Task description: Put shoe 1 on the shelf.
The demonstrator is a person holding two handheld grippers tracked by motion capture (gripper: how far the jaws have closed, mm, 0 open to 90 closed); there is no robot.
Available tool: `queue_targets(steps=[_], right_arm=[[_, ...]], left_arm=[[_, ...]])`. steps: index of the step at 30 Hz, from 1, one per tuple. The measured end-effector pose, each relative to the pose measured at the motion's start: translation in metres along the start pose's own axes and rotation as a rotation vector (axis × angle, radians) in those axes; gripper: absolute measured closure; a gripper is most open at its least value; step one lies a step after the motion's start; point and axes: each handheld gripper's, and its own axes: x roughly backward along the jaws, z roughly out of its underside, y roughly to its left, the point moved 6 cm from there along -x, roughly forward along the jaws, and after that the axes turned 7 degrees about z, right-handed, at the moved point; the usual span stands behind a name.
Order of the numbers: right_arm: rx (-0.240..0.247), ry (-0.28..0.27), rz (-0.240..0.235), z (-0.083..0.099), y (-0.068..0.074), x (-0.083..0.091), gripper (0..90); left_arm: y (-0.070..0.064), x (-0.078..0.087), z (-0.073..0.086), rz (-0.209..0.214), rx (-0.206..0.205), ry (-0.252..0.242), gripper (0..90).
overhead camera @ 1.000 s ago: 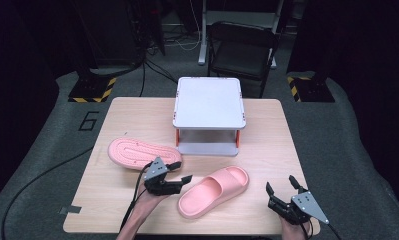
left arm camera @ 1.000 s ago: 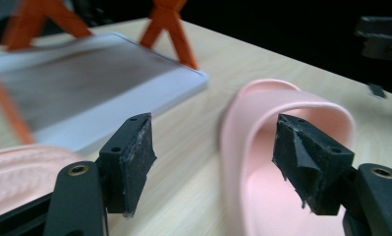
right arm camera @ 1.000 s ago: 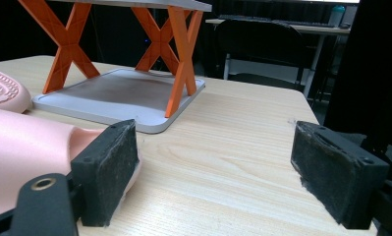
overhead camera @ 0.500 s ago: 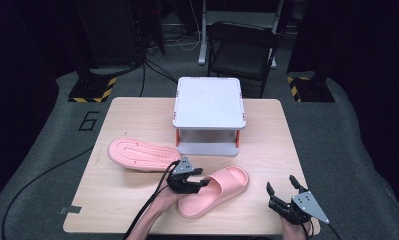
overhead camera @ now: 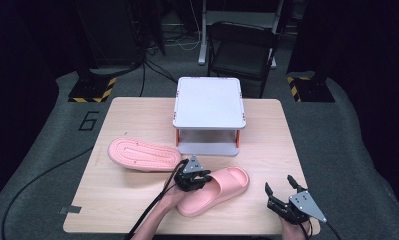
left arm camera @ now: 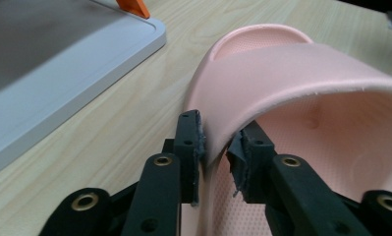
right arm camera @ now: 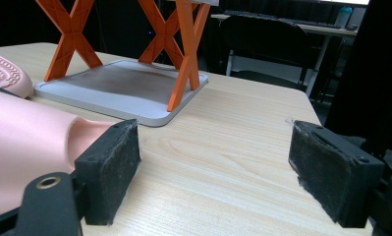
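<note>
A white shelf stand [overhead camera: 209, 102] with orange legs sits near the far middle of the wooden table [overhead camera: 112, 200], and everything else lies around it. To the left and in front of the stand, a pink slipper [overhead camera: 143, 154] lies flipped over, so its bumpy sole faces up. Just to the right of that one, in front of the stand, is the left gripper [overhead camera: 193, 178], held by a hand coming up from the near edge. Its two black jaws are pinched on the edge of the wide strap of a second pink slipper [overhead camera: 217, 190], one jaw outside the strap and one inside it. In the left gripper view the strap [left arm camera: 301, 69] looks smooth, thick and soft pink, and the footbed under it has tiny dots. This slipper sits right way up on the table, its toe pointing toward the stand's right side. Farther right, near the table's front edge and well apart from the stand, the right gripper [overhead camera: 286, 192] has its jaws spread wide with nothing between them.
</note>
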Motion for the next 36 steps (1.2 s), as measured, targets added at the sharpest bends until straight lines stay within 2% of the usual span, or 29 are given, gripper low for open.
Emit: queue_targets(steps=[3,5,7,8,10,13,14,15,16,17,19,20,21,22,25,26,27,30,33,36], right_arm=[[0.003,-0.001,-0.002,0.000,0.000,0.000,19.1],[0.003,0.003,0.002,0.000,-0.001,0.000,19.2],[0.003,-0.001,-0.001,0.000,-0.001,0.000,19.3],[0.003,-0.001,0.001,0.000,-0.001,0.000,19.4],[0.007,-0.001,0.003,0.000,-0.001,0.000,19.6],[0.011,-0.007,0.001,-0.001,-0.001,0.000,19.7],[0.011,-0.007,0.001,-0.001,-0.001,0.000,19.7],[0.012,-0.007,0.001,-0.001,0.000,0.000,19.7],[0.012,-0.008,0.000,-0.001,0.000,0.000,19.7],[0.014,-0.007,0.000,-0.001,0.000,0.000,19.8],[0.015,-0.001,-0.004,-0.001,0.001,0.000,19.9],[0.015,-0.001,-0.004,-0.001,0.001,0.000,19.9],[0.019,-0.002,-0.005,-0.001,0.001,0.000,20.0],[0.027,-0.003,-0.004,-0.001,0.001,0.000,20.2],[0.027,-0.004,0.001,-0.001,0.001,0.001,20.3],[0.027,-0.004,0.001,-0.001,0.001,0.001,20.3],[0.029,-0.003,0.003,-0.001,0.000,0.000,20.3],[0.032,-0.002,0.001,-0.001,0.000,0.001,20.5],[0.037,0.002,0.008,-0.001,-0.001,0.002,20.6],[0.039,-0.006,0.002,-0.001,-0.001,0.001,20.6]], left_arm=[[0.001,0.001,-0.001,-0.033,-0.015,0.001,78.4],[0.000,0.002,-0.002,-0.022,0.015,-0.016,79.0],[0.001,0.004,-0.004,-0.036,0.029,-0.031,79.3],[0.003,0.007,-0.005,-0.058,0.028,-0.030,79.2],[0.007,0.011,-0.008,-0.101,0.051,-0.041,79.1],[0.017,0.018,-0.010,-0.190,0.101,-0.057,79.0],[0.017,0.018,-0.010,-0.190,0.101,-0.057,78.9],[0.025,0.024,-0.011,-0.257,0.148,-0.076,78.8],[0.028,0.026,-0.012,-0.278,0.169,-0.082,78.7],[0.034,0.028,-0.014,-0.324,0.208,-0.103,78.4],[0.042,0.030,-0.016,-0.367,0.238,-0.101,78.0],[0.042,0.030,-0.016,-0.367,0.238,-0.101,77.7],[0.048,0.033,-0.019,-0.403,0.245,-0.107,77.7],[0.054,0.034,-0.021,-0.435,0.275,-0.124,77.7],[0.062,0.036,-0.025,-0.489,0.311,-0.145,77.6],[0.062,0.036,-0.025,-0.489,0.311,-0.145,77.5],[0.067,0.037,-0.026,-0.521,0.332,-0.148,77.4],[0.075,0.034,-0.026,-0.567,0.376,-0.141,77.3],[0.082,0.031,-0.024,-0.595,0.432,-0.143,76.9],[0.087,0.031,-0.024,-0.613,0.456,-0.152,77.4]])
